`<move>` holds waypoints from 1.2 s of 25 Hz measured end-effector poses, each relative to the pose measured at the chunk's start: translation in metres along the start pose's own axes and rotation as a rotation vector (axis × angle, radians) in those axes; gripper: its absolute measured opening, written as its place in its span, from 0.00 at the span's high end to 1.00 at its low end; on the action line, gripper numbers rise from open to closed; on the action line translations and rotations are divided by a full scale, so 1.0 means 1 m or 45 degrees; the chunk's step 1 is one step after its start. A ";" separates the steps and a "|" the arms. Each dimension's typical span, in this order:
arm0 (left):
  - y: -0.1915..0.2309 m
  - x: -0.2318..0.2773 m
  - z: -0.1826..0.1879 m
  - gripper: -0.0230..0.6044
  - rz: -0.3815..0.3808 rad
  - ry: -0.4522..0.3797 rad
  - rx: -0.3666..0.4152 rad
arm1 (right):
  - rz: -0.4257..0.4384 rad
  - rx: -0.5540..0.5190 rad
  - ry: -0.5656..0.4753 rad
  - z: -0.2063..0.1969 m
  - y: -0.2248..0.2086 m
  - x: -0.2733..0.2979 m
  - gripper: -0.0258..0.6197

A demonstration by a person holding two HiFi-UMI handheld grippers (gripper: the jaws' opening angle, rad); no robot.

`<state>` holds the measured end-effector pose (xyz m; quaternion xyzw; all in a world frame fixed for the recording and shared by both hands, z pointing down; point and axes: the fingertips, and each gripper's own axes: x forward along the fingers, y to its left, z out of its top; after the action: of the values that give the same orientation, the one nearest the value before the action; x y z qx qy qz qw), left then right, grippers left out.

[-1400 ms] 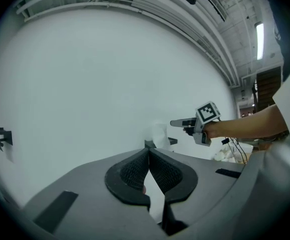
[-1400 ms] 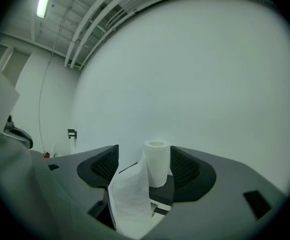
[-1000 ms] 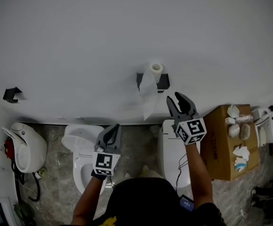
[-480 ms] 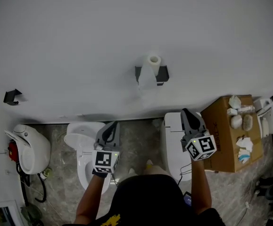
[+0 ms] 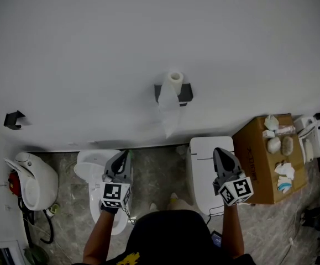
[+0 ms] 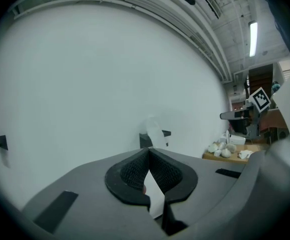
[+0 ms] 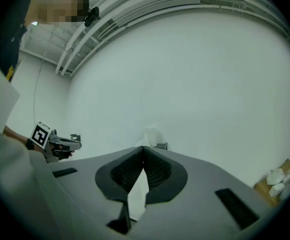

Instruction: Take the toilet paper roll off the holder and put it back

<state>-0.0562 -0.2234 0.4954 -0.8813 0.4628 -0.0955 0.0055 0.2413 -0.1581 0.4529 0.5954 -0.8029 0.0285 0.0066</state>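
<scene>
Both of your tongs are closed and empty. Your left gripper (image 5: 123, 156) has its jaw tips pressed together with nothing caught between them, and your right gripper (image 5: 219, 151) shows the same, pads meeting at the tips and holding nothing. The toilet paper roll (image 5: 174, 78) is on its black holder (image 5: 186, 94), fixed to the white wall (image 5: 82, 54) on the far side of the scene, with a loose sheet (image 5: 168, 115) hanging down from it. Both grippers are well apart from the roll, on the near side, and each one points toward the wall. Your left gripper hangs over the white toilet (image 5: 88, 170) at the near left, and your right gripper is over the second white toilet (image 5: 201, 173), just right of centre. To the right of that stands a cardboard box (image 5: 256, 164) with crumpled paper wads (image 5: 274, 145) lying on top. A small black bracket (image 5: 14, 119) is mounted on the wall at the far left.
</scene>
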 end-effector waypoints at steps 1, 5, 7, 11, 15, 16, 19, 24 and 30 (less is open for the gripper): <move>0.001 -0.001 -0.002 0.93 0.004 0.007 0.003 | -0.002 0.008 0.008 -0.003 0.002 -0.005 0.96; 0.002 -0.003 0.000 0.93 0.013 0.000 0.006 | -0.016 0.026 0.035 -0.013 0.001 -0.015 0.96; 0.001 -0.003 0.002 0.93 0.008 -0.006 0.000 | -0.018 0.024 0.034 -0.012 0.001 -0.017 0.96; -0.002 -0.001 0.011 0.93 -0.012 -0.035 -0.030 | -0.009 0.010 0.028 -0.005 0.003 -0.019 0.96; -0.003 0.000 0.019 0.93 -0.026 -0.063 -0.006 | -0.005 -0.021 0.017 0.004 0.005 -0.019 0.96; -0.002 -0.001 0.019 0.93 -0.024 -0.067 -0.003 | 0.000 -0.021 0.017 0.005 0.007 -0.018 0.96; 0.000 -0.003 0.016 0.93 -0.019 -0.064 -0.044 | 0.011 -0.023 0.024 0.007 0.009 -0.016 0.96; 0.009 -0.006 0.015 0.93 0.003 -0.069 -0.098 | 0.030 -0.029 0.011 0.014 0.014 -0.014 0.96; 0.016 -0.012 0.010 0.93 0.021 -0.061 -0.057 | 0.028 -0.040 0.001 0.020 0.015 -0.012 0.96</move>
<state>-0.0742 -0.2233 0.4819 -0.8794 0.4718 -0.0638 -0.0025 0.2307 -0.1434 0.4320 0.5863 -0.8097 0.0162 0.0160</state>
